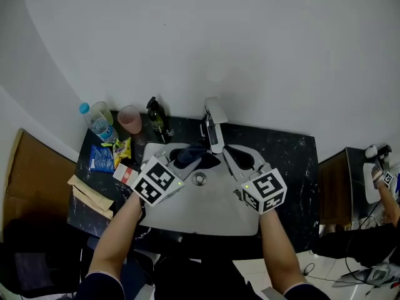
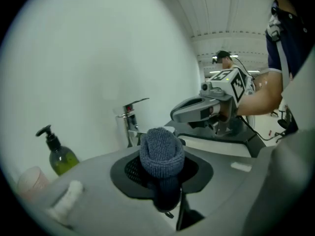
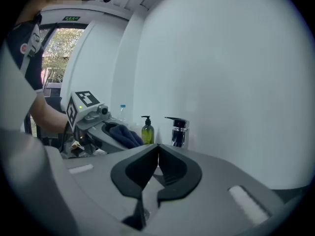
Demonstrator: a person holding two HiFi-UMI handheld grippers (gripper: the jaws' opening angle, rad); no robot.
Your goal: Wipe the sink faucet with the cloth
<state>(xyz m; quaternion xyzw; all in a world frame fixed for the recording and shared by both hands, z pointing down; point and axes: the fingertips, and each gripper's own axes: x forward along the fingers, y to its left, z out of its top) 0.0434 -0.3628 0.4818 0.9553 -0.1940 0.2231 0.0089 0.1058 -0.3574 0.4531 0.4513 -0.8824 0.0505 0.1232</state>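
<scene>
Cloth [image 2: 162,154] clamped between left tongs [image 2: 165,183], near faucet [image 2: 131,124].

Soft, even light fills the room and the white wall [image 1: 250,42] is bright without glare. The head view is sharp, dim at its lower left. Both gripper views bend lines and go black at the corners; the window [image 3: 56,48] is washed out, the cloth [image 2: 162,154] shadowed below.
</scene>
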